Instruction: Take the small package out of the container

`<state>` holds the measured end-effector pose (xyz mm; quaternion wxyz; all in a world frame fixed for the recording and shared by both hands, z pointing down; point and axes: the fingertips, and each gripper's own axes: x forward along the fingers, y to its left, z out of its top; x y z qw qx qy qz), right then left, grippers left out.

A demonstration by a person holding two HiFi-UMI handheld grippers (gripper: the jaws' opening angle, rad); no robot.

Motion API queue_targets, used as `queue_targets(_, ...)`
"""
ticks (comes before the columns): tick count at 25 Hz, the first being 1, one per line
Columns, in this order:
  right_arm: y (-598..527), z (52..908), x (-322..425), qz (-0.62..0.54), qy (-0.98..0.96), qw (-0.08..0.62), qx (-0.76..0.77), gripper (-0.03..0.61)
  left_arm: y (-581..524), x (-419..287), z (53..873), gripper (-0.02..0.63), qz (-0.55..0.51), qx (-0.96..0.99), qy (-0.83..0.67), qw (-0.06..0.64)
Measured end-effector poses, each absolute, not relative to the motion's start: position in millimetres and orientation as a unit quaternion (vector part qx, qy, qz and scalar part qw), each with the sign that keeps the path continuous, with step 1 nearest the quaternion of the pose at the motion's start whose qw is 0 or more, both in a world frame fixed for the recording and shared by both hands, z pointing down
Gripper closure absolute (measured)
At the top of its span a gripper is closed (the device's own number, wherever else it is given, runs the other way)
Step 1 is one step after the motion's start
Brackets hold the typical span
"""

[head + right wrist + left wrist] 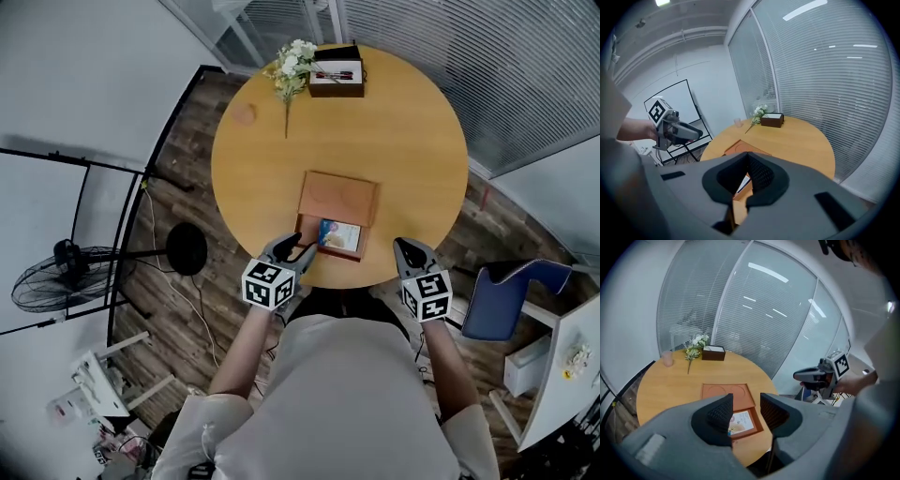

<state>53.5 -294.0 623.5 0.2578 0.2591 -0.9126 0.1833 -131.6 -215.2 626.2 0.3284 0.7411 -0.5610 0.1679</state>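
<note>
An open wooden box (360,236) lies near the front edge of the round table (412,141), its lid (339,199) folded back flat behind it. Inside lies the small package (338,233), a flat packet with a blue and white printed face. My left gripper (300,247) hovers at the box's left front corner with its jaws apart and nothing between them. In the left gripper view the package (742,422) shows below the gap of the left gripper (746,401). My right gripper (402,246) is shut and empty, just right of the box at the table edge.
At the table's far side stand a dark brown holder (336,77), a sprig of white flowers (292,62) and a small pink cup (245,113). A floor fan (52,281) is at the left and a blue chair (514,295) at the right.
</note>
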Motion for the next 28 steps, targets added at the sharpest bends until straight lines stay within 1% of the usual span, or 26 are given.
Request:
queue_targets(6, -290.5, 650.6, 48.5, 0.204, -0.897, 0.282, 0.273, 0.575, -225.7, -132.9, 694.5, 0.434, 0.203, 0.741, -0.517, 0.378)
queue_targets(12, -287.8, 665.2, 40.9, 0.224, -0.882, 0.297, 0.289, 0.575, -234.9, -139.9, 760.9, 0.405, 0.254, 0.730, -0.475, 0.421)
queue_targets(14, -285.9, 669.2, 39.4, 0.228, -0.878, 0.300, 0.294, 0.575, -236.7, -140.7, 780.5, 0.405, 0.270, 0.723, -0.464, 0.434)
queue_targets(22, -274.9, 689.2, 44.1, 0.254, -0.861, 0.308, 0.314, 0.575, -237.8, -138.0, 844.8, 0.400, 0.338, 0.686, -0.444, 0.468)
queue_targets(28, -267.9, 700.6, 50.0, 0.273, -0.851, 0.308, 0.326, 0.575, -233.2, -137.7, 870.3, 0.394, 0.363, 0.655, -0.435, 0.500)
